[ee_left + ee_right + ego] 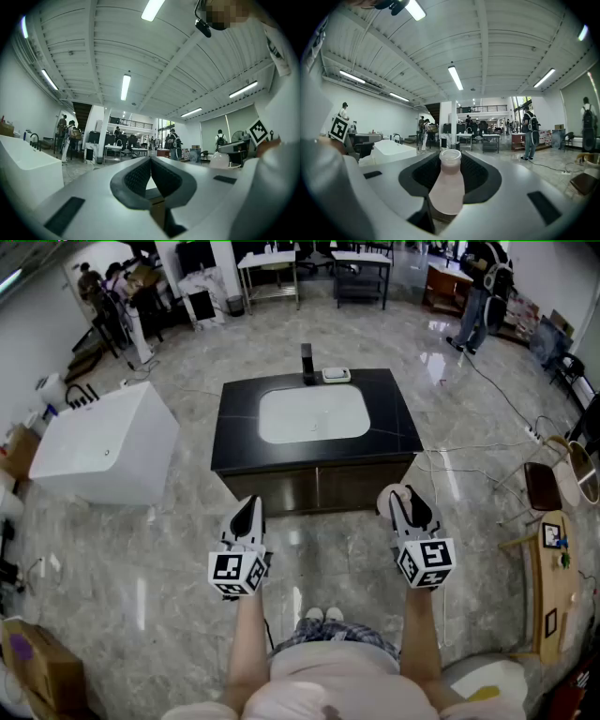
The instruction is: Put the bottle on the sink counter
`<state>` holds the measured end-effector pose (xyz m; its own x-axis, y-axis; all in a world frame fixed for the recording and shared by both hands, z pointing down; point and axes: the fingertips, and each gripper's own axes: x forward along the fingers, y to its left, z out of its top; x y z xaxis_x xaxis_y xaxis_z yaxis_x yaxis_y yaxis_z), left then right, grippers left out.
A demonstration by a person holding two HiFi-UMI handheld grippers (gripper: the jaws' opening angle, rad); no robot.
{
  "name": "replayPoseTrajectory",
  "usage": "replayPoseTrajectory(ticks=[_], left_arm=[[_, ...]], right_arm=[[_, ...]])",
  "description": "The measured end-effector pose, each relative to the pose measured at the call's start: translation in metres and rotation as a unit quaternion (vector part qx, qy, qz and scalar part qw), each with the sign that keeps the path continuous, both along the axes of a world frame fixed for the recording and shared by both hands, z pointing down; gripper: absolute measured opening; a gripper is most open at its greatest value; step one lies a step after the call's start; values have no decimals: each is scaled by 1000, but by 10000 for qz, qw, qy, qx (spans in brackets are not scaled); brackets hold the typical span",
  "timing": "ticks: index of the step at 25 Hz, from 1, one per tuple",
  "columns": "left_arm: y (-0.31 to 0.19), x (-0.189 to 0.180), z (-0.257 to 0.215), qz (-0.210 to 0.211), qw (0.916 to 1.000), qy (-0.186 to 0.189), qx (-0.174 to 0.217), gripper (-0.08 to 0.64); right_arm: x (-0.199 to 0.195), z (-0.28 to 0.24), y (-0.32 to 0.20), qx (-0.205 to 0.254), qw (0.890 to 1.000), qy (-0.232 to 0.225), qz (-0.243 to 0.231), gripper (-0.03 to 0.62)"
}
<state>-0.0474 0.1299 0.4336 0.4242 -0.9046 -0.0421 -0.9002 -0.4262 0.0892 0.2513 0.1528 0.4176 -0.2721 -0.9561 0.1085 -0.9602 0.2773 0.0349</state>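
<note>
Right gripper view shows the right gripper (451,159) clamped round the body of a small pale bottle (446,187), short of the counter (398,423); it looks light, smooth, probably slippery, while the left gripper (151,161) is closed and empty.

My head view looks steeply down on the sink bench (398,427) from a little way back. The left and right gripper views face level across the hall, all sharing the white bathtub (103,442).
</note>
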Motion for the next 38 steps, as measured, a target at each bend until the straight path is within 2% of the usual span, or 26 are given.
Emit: replayPoseTrajectory(ticks=[25,38], left_arm=[[4,9,-2,-26,10000,-65,-11,28],[11,22,-2,-188,9998,-72,-18,28]], right_arm=[[8,-3,5,70,9998,-164,-102,149],[25,2,2,0,9996,-150,-239,149]])
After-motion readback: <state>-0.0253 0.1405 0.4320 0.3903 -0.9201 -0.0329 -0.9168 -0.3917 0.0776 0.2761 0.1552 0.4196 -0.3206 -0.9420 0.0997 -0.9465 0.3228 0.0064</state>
